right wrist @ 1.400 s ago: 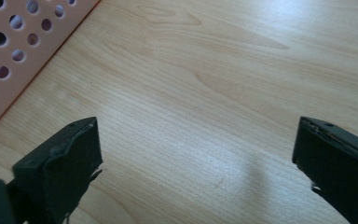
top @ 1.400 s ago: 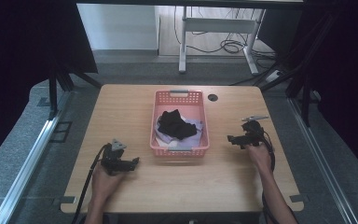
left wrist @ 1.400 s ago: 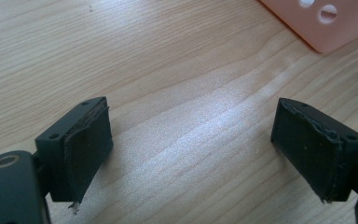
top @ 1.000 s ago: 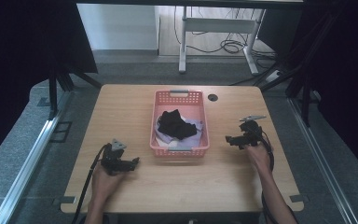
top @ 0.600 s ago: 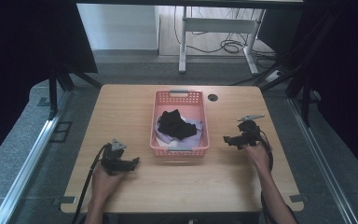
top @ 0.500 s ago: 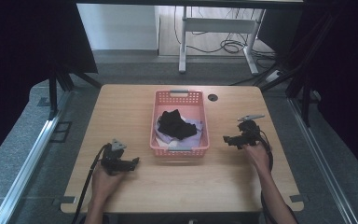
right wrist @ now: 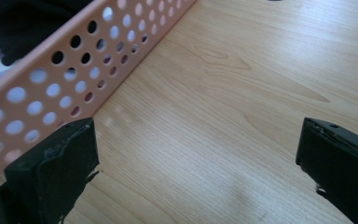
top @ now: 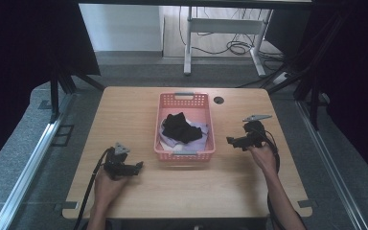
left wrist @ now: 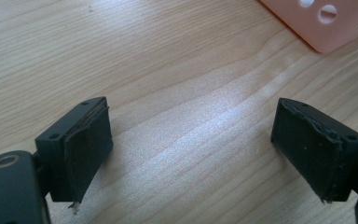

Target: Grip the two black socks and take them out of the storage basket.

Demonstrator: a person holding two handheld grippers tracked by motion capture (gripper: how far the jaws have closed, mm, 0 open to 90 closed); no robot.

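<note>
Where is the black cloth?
In the high view the black cloth lies in the pink basket at mid-table, on a pale cloth, between the left gripper and right gripper.

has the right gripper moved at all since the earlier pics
Yes. In the high view the right gripper has crept toward the pink basket, narrowing the strip of bare table between them. Its jaws are open.

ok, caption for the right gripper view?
Open right tongs over bare wooden table, beside the perforated pink basket.
</note>
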